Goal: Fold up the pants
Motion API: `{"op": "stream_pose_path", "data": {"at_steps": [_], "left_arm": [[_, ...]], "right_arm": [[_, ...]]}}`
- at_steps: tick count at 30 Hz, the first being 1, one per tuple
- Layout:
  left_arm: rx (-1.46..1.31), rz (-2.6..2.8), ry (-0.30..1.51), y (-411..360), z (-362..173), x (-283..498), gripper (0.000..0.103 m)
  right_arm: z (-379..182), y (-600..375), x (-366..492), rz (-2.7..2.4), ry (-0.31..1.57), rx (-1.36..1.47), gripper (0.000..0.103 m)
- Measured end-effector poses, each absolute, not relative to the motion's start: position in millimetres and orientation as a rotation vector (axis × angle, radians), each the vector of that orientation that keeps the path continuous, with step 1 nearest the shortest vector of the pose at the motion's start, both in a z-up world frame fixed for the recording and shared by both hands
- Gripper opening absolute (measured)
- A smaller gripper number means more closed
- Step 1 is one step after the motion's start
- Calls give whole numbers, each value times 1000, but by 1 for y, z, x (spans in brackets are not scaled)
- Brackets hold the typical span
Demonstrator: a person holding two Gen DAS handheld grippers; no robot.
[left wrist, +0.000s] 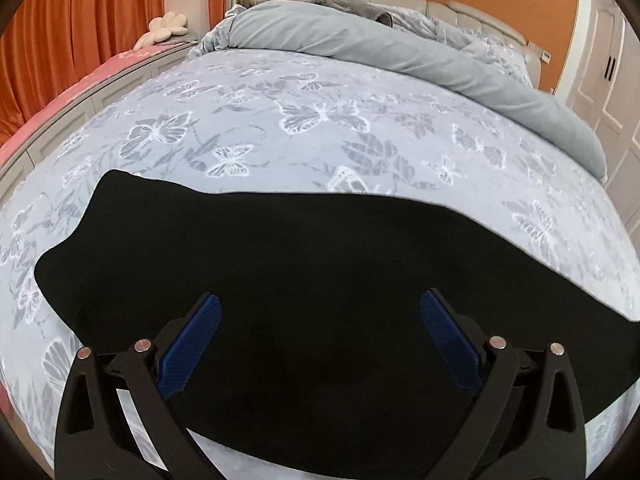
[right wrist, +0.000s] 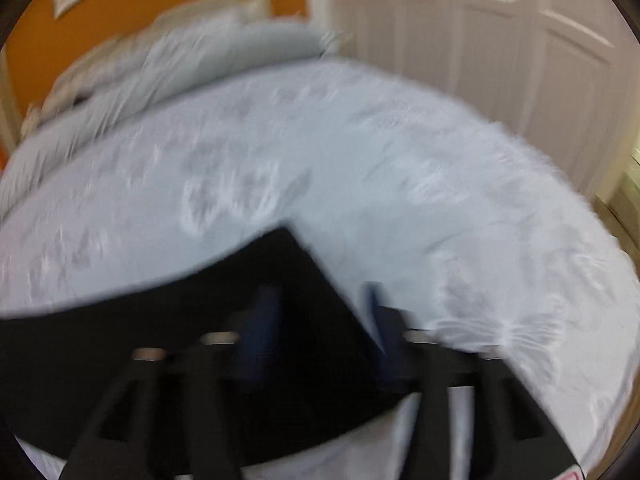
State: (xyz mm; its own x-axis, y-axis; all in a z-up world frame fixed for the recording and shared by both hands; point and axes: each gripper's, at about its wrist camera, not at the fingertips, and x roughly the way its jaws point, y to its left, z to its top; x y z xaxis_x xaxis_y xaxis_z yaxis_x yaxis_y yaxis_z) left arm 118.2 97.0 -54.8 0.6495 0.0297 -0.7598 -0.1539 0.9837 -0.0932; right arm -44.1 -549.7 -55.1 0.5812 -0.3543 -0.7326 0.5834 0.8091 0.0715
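Black pants [left wrist: 280, 248] lie flat across the near part of the bed, running from left to right. My left gripper [left wrist: 320, 308] hovers over them, open, its blue pads [left wrist: 200, 336] wide apart with only flat cloth below. The right wrist view is blurred. There my right gripper [right wrist: 320, 304] sits over the right end of the pants [right wrist: 180, 312], near their square corner. Its blue fingers [right wrist: 260, 320] stand apart with a gap between them, one over the cloth and one at its edge. I see no cloth pinched between them.
A pale blue sheet [left wrist: 320, 120] with a butterfly print covers the bed. A grey duvet [left wrist: 380, 44] is rolled back at the headboard. Orange curtains [left wrist: 80, 20] hang at the left, and white doors [right wrist: 480, 60] stand to the right of the bed.
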Motion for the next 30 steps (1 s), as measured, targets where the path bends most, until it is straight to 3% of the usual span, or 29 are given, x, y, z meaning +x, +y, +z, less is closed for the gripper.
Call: {"op": "stream_pose_path", "data": {"at_steps": [1,9,11,12,13,18,23,30], "left_arm": [[-174,107,851,100,-52,117,98],[-285,125,854,131,-43,111,98],[-308,128,855,138,-42,107,98],[-312,128,853,140,-41,105,98],[-314,128,851,143,-40,103,98],[-316,145,824,161,-32,94,98],[-350,154,833,187,-31,88,98],[-385,174,828,223,-28,76,98]], "right_arm": [[-51,-548,-52,-578,754,337,80],[-92,-559,-74,-548,849,651,84],[-90,-551,-68,-516,816,634,64],[-91,-549,-69,-503,811,650,21],[-92,-551,-66,-443,798,739,15],[-42,-503,-52,-325,693,708,15],[9,-384,-14,-4,670,603,15],[-11,-210,40,263,829,361,15]]}}
